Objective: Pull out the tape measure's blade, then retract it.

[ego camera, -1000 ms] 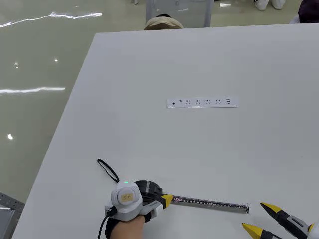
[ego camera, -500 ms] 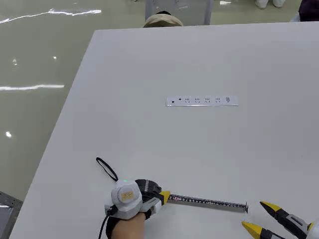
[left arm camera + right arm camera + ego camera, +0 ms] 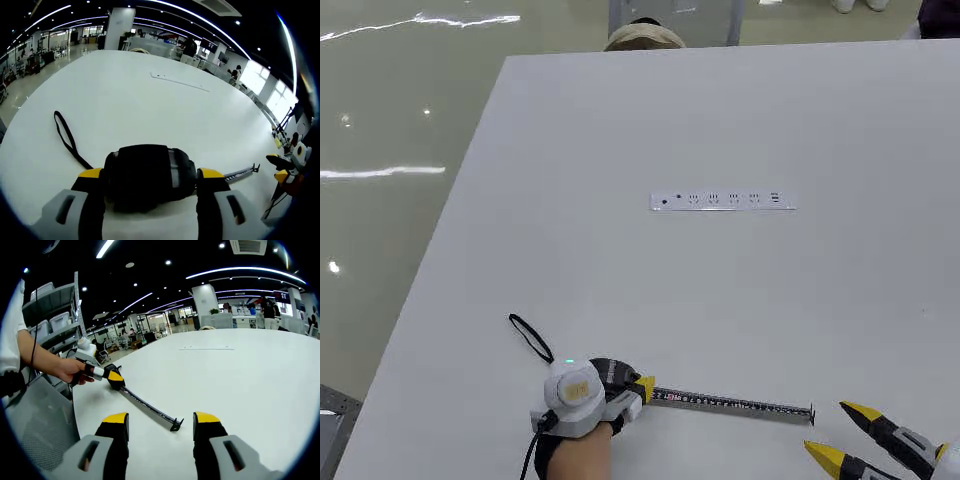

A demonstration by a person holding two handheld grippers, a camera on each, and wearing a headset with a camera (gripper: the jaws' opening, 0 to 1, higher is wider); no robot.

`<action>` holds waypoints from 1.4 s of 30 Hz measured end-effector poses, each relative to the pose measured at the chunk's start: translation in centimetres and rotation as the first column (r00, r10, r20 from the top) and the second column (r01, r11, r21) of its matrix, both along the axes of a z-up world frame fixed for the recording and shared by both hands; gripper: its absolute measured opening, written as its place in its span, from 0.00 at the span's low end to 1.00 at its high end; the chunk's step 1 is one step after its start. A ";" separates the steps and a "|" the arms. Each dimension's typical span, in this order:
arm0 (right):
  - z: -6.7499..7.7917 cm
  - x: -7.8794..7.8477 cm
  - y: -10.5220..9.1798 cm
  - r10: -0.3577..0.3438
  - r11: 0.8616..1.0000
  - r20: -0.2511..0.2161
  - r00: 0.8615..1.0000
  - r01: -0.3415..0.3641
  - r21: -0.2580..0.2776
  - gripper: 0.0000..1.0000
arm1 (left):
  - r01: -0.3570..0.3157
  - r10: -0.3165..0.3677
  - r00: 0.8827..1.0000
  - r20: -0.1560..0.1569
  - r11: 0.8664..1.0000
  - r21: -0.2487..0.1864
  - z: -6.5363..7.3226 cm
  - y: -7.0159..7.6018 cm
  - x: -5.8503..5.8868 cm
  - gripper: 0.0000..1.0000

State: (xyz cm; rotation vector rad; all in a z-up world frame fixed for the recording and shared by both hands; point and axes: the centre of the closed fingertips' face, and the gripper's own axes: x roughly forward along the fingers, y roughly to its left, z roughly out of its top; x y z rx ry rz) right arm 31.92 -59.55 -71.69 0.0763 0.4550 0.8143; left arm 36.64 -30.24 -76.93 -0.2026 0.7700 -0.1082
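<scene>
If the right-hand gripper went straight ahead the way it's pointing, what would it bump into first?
Most likely the hooked tip of the tape measure's blade, lying just ahead between the open fingers of the right gripper, though depth is hard to judge.

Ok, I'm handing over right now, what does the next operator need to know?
Left gripper: shut on the black tape measure case, resting on the white table.
Right gripper: open, empty, jaws just short of the blade's end hook.
Marked metal blade: out, lying flat on the table toward the right gripper; black wrist strap loose beyond the case.
Done: blade out. Left: retract it.
</scene>
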 end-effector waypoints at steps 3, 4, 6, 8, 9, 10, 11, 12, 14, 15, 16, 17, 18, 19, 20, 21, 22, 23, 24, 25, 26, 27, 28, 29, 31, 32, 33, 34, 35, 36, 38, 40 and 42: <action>0.0 0.1 -0.1 -0.001 1.000 0.000 1.000 0.001 0.002 0.51 | -0.007 0.007 1.000 -0.001 1.000 0.005 -0.1 0.1 0.1 0.72; 0.0 0.1 -0.1 -0.001 1.000 -0.001 1.000 0.001 0.001 0.51 | -0.009 0.009 1.000 -0.001 1.000 0.007 -0.2 0.1 0.1 0.72; -0.1 0.1 -0.1 0.001 1.000 -0.001 1.000 -0.001 0.000 0.51 | -0.014 0.014 1.000 0.000 1.000 0.010 -0.2 0.2 0.1 0.72; -0.1 0.2 -0.1 0.001 1.000 -0.001 1.000 -0.001 0.001 0.51 | -0.019 0.019 1.000 -0.006 1.000 0.008 -0.3 0.2 0.1 0.73; -0.1 0.2 0.0 0.001 1.000 -0.001 1.000 -0.001 0.000 0.51 | -0.020 0.020 1.000 -0.008 1.000 0.009 -0.4 0.2 0.1 0.73; -0.1 0.2 0.0 0.002 1.000 -0.002 1.000 -0.002 0.000 0.51 | -0.019 0.020 1.000 -0.011 1.000 0.010 -0.4 0.2 0.1 0.73; -0.1 0.2 0.0 0.003 1.000 -0.003 1.000 -0.003 0.000 0.51 | -0.020 0.020 1.000 -0.012 1.000 0.009 -0.5 0.2 0.0 0.73; -0.1 0.2 0.0 0.003 1.000 -0.003 1.000 -0.003 0.000 0.51 | -0.026 0.026 1.000 -0.013 1.000 0.002 -0.4 0.2 0.0 0.73; -0.1 0.2 0.0 0.003 1.000 -0.003 1.000 -0.003 0.003 0.51 | -0.027 0.027 1.000 -0.015 1.000 0.002 -0.4 0.2 0.0 0.73; -0.1 0.2 0.0 0.004 1.000 -0.004 1.000 -0.004 0.002 0.51 | -0.026 0.027 1.000 -0.015 1.000 0.005 -0.4 0.2 0.0 0.73; -0.2 0.2 0.0 0.005 1.000 -0.004 1.000 -0.005 0.001 0.51 | -0.027 0.027 1.000 -0.015 1.000 0.006 -0.4 0.2 0.0 0.73; -0.2 0.2 0.0 0.005 1.000 -0.004 1.000 -0.005 0.002 0.51 | -0.027 0.027 1.000 -0.014 1.000 0.008 -0.4 0.2 0.0 0.73; -0.2 0.3 0.0 0.005 1.000 -0.004 1.000 -0.005 0.003 0.51 | -0.026 0.026 1.000 -0.014 1.000 0.009 -0.5 0.2 0.0 0.73; -0.2 0.3 0.0 0.005 1.000 -0.004 1.000 -0.005 0.003 0.51 | -0.026 0.026 1.000 -0.014 1.000 0.009 -0.6 0.2 0.1 0.73; -0.2 0.3 0.0 0.005 1.000 -0.004 1.000 -0.004 0.002 0.51 | -0.026 0.026 1.000 -0.014 1.000 0.010 -0.5 0.2 0.0 0.73; -0.2 0.2 0.0 0.005 1.000 -0.005 1.000 -0.005 0.002 0.51 | -0.026 0.027 1.000 -0.014 1.000 0.010 -0.5 0.2 0.0 0.73; -0.3 0.2 0.0 0.006 1.000 -0.006 1.000 -0.006 0.000 0.51 | -0.027 0.027 1.000 -0.014 1.000 0.011 -0.5 0.2 0.0 0.73; -0.3 0.2 0.0 0.006 1.000 -0.007 1.000 -0.006 -0.001 0.51 | -0.027 0.028 1.000 -0.013 1.000 0.011 -0.5 0.2 0.0 0.73; -0.4 0.2 0.0 0.007 1.000 -0.008 1.000 -0.007 -0.003 0.50 | -0.027 0.028 1.000 -0.013 1.000 0.011 -0.5 0.2 0.0 0.73; -0.4 0.1 0.0 0.009 1.000 -0.009 1.000 -0.009 -0.005 0.50 | -0.027 0.027 1.000 -0.013 1.000 0.011 -0.4 0.2 0.0 0.73; -0.4 0.1 0.0 0.009 1.000 -0.009 1.000 -0.009 -0.005 0.50 | -0.027 0.027 1.000 -0.013 1.000 0.012 -0.5 0.2 0.0 0.73; -0.4 0.1 0.0 0.010 1.000 -0.010 1.000 -0.010 -0.003 0.50 | -0.026 0.026 1.000 -0.014 1.000 0.012 -0.5 0.2 0.0 0.73; -0.4 0.0 0.1 0.011 1.000 -0.010 1.000 -0.011 -0.004 0.50 | -0.026 0.026 1.000 -0.014 1.000 0.013 -0.4 0.2 0.0 0.73; -0.4 0.0 0.1 0.011 1.000 -0.010 1.000 -0.012 -0.006 0.50 | -0.025 0.025 1.000 -0.014 1.000 0.013 -0.4 0.2 0.0 0.73; -0.4 0.1 0.1 0.013 1.000 -0.011 1.000 -0.013 -0.005 0.50 | -0.025 0.025 1.000 -0.013 1.000 0.015 -0.5 0.2 0.0 0.73; -0.4 0.1 0.1 0.013 1.000 -0.010 1.000 -0.014 -0.006 0.50 | -0.025 0.025 1.000 -0.013 1.000 0.016 -0.5 0.2 0.0 0.73; -0.4 0.1 0.1 0.014 1.000 -0.010 1.000 -0.014 -0.006 0.50 | -0.024 0.024 1.000 -0.013 1.000 0.017 -0.6 0.2 0.0 0.73; -0.4 0.2 0.0 0.015 1.000 -0.010 1.000 -0.015 -0.007 0.50 | -0.024 0.024 1.000 -0.012 1.000 0.017 -0.5 0.2 0.0 0.73; -0.5 0.2 0.1 0.017 1.000 -0.011 1.000 -0.017 -0.008 0.50 | -0.023 0.023 1.000 -0.013 1.000 0.018 -0.5 0.2 0.0 0.73; -0.5 0.2 0.1 0.019 1.000 -0.012 1.000 -0.019 -0.008 0.50 | -0.024 0.024 1.000 -0.013 1.000 0.018 -0.6 0.2 0.0 0.73; -0.6 0.2 0.2 0.026 1.000 -0.018 0.999 -0.026 -0.008 0.49 | -0.023 0.023 1.000 -0.012 1.000 0.018 -0.6 0.2 0.0 0.73; -0.9 0.2 0.1 0.039 0.999 -0.025 0.999 -0.039 -0.013 0.49 | -0.021 0.022 1.000 -0.012 1.000 0.019 -0.5 0.2 0.0 0.73; -0.9 0.3 0.2 0.048 0.999 -0.032 0.998 -0.048 -0.012 0.48 | -0.021 0.021 1.000 -0.012 1.000 0.020 -0.5 0.2 0.0 0.73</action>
